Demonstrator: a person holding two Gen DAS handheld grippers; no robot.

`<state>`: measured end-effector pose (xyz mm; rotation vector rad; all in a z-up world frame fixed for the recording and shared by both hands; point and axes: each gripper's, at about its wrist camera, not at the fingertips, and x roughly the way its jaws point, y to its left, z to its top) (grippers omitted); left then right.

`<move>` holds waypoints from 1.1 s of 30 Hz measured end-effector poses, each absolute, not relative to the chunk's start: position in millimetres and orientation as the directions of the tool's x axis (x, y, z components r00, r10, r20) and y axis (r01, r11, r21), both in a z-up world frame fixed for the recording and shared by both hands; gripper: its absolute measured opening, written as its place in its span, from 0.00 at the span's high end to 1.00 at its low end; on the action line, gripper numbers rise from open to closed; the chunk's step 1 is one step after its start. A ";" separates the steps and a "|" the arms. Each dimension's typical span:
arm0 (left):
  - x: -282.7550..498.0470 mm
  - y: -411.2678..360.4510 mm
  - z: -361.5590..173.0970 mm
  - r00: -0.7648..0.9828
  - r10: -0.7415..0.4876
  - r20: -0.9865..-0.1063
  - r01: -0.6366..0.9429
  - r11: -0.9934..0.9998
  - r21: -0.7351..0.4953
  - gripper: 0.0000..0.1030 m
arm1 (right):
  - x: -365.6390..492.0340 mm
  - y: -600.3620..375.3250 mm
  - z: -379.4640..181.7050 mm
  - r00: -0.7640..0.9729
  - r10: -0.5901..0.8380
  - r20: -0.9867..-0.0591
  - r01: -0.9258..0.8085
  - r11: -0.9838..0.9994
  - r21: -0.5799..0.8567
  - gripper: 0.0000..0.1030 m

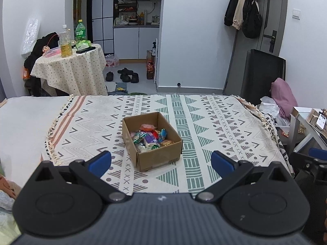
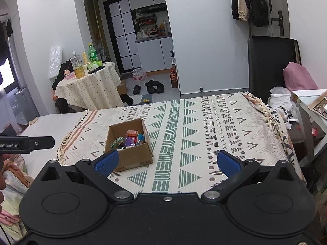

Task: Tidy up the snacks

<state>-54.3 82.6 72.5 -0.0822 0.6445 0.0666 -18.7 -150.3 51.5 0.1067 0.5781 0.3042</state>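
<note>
Both the left tongs and right tongs hang spread and empty near the cardboard box of snacks on the patterned cloth, so a careless reach could likely shove the light box sideways.

White walls enclose a small round table under a dotted cloth, a kitchenette alcove, and a grey door hung with coats.

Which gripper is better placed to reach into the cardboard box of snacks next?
Left, probably. The cardboard box sits centred between the open left gripper; for the right gripper, also open, it lies off to the left.
</note>
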 end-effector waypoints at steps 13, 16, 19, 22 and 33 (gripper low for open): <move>-53.8 72.8 74.4 0.801 0.025 -0.598 -0.067 0.997 -0.048 0.00 | -17.6 -157.2 55.5 0.805 0.289 -0.518 -0.224 0.957 0.186 0.00; -53.9 72.7 74.4 0.800 0.015 -0.600 -0.062 0.996 -0.058 0.00 | -17.5 -158.5 54.8 0.806 0.285 -0.519 -0.221 0.958 0.183 0.00; -53.4 71.9 73.6 0.799 0.018 -0.601 -0.063 0.997 -0.054 0.00 | -18.0 -158.2 54.2 0.805 0.283 -0.522 -0.221 0.959 0.178 0.00; -52.9 72.7 72.5 0.798 0.014 -0.603 -0.061 0.997 -0.057 0.00 | -17.8 -157.6 54.9 0.804 0.288 -0.520 -0.227 0.957 0.179 0.00; -53.9 73.3 71.6 0.802 0.023 -0.597 -0.062 0.997 -0.045 0.00 | -17.2 -153.6 54.3 0.801 0.285 -0.527 -0.233 0.958 0.164 0.00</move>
